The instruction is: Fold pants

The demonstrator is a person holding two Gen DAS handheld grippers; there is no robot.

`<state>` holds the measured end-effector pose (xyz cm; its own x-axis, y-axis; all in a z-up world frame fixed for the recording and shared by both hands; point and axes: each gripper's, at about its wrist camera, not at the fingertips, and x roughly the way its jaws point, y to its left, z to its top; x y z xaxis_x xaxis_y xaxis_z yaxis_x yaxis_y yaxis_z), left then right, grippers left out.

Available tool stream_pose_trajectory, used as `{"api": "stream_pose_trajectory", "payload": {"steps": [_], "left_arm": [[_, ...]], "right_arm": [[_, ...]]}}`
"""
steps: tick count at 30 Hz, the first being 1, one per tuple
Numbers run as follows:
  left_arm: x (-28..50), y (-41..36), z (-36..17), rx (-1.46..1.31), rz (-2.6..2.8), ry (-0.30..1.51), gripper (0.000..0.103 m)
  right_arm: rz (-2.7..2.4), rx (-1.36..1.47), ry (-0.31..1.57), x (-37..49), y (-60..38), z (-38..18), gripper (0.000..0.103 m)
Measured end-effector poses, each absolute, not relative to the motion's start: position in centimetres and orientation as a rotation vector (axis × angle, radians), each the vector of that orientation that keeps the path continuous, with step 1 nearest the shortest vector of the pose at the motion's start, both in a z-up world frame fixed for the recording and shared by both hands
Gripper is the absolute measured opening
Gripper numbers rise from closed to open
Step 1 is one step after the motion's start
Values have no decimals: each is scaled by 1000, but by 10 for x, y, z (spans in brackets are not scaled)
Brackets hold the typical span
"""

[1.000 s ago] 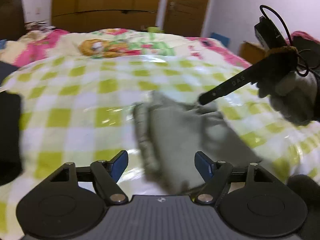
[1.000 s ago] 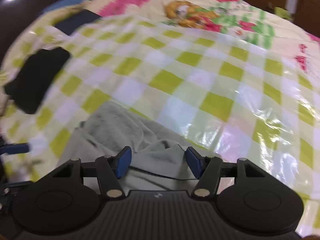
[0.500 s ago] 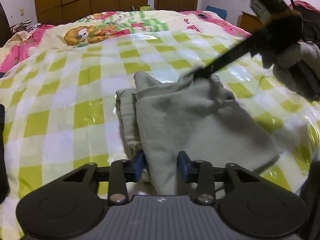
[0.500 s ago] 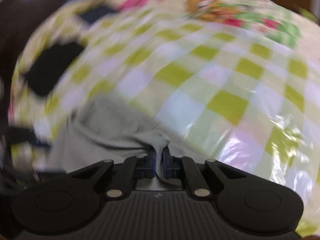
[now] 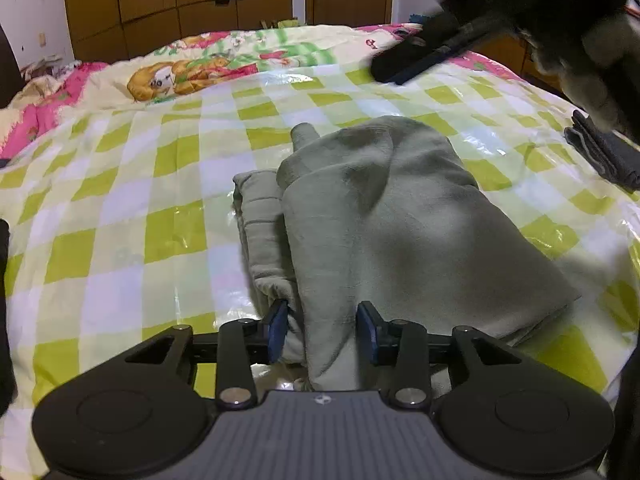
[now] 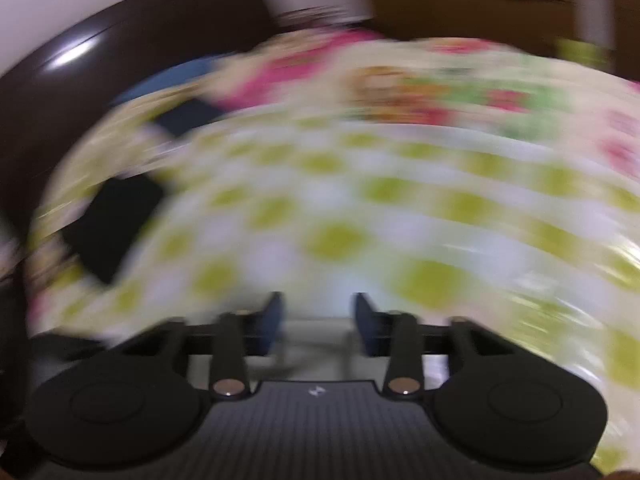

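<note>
Grey pants (image 5: 400, 220) left view only, right blurred

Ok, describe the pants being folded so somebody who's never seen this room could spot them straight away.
Start at the bed, covered by a glossy sheet in green, white and cream checks. Near its close edge, right in front of the left gripper, lies a folded bundle of pale grey-green pants. It is the only light, plain-coloured garment there; the other folded cloth, at the right edge, is dark grey.
</note>
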<state>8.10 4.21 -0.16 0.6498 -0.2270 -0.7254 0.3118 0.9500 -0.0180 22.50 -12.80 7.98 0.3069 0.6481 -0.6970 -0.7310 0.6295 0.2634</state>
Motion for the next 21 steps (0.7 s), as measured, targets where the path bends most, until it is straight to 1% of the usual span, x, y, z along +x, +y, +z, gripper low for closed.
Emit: {"api": "stream_pose_trajectory", "payload": {"steps": [5, 7, 8, 9, 10, 11, 13, 15, 19, 21], "left_arm": [[75, 36, -3, 165, -308, 775, 54], [74, 37, -3, 158, -314, 771, 54], [75, 38, -4, 148, -317, 772, 55], [76, 39, -4, 139, -320, 773, 56], [77, 41, -5, 127, -324, 774, 56], [78, 42, -5, 118, -327, 775, 56], [78, 44, -5, 105, -330, 770, 56], [77, 44, -5, 99, -331, 764, 56], [78, 44, -5, 102, -335, 762, 56], [77, 43, -8, 115, -332, 758, 54]], "right_arm": [[1072, -348, 1023, 238, -70, 55, 51], [1112, -363, 1079, 247, -63, 50, 41], [1116, -374, 1094, 250, -60, 50, 39], [1127, -393, 1111, 251, -56, 51, 29], [1138, -417, 1123, 247, -56, 52, 15], [1131, -452, 1136, 245, -52, 52, 10], [1106, -482, 1156, 242, -45, 50, 5], [1081, -437, 1163, 239, -45, 53, 4], [1008, -226, 1126, 260, -53, 69, 2], [952, -118, 1136, 277, -60, 63, 2]]}}
